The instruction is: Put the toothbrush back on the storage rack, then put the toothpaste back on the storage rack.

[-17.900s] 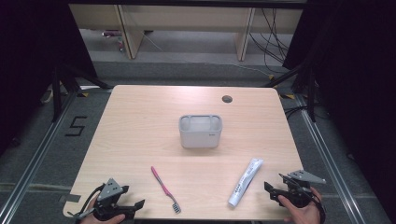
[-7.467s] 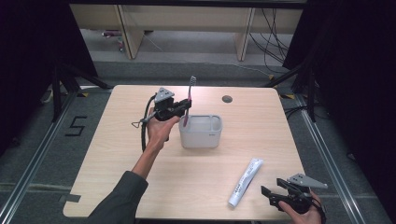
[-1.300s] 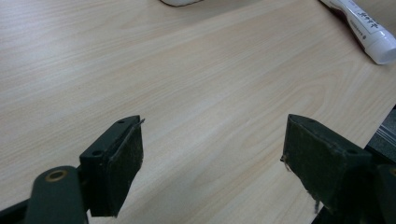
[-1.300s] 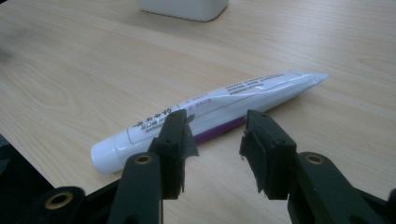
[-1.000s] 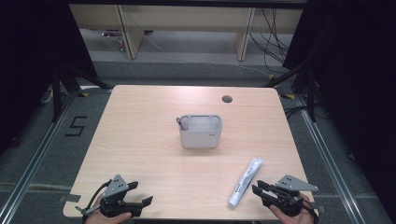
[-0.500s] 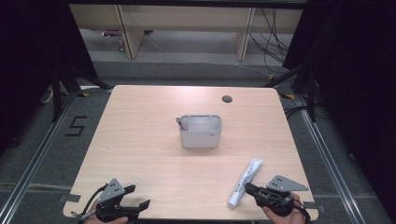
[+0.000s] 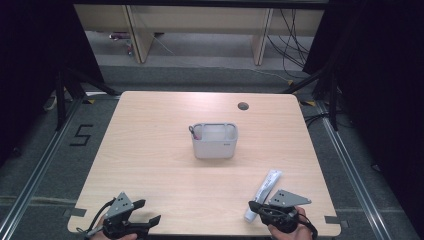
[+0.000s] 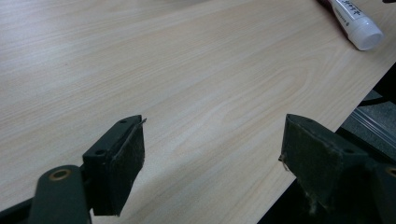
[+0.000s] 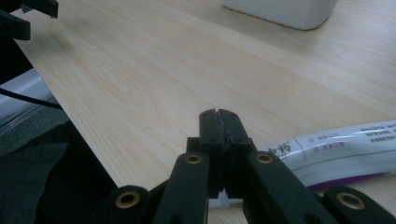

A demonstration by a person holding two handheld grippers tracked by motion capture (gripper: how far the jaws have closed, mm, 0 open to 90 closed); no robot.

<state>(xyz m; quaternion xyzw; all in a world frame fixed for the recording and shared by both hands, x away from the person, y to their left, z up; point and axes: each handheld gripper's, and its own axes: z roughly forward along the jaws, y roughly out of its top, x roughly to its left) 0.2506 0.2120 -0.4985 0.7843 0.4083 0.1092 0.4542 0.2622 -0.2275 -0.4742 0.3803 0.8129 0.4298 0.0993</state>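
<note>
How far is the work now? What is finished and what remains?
Done: the toothbrush already stands in the grey holder. In hand: the right gripper is at the cap end of the toothpaste tube, which lies flat on the table; its jaws are pressed together and hold nothing. The left gripper rests open near the front edge. Left: probably to grasp the tube and put it in the holder.
</note>
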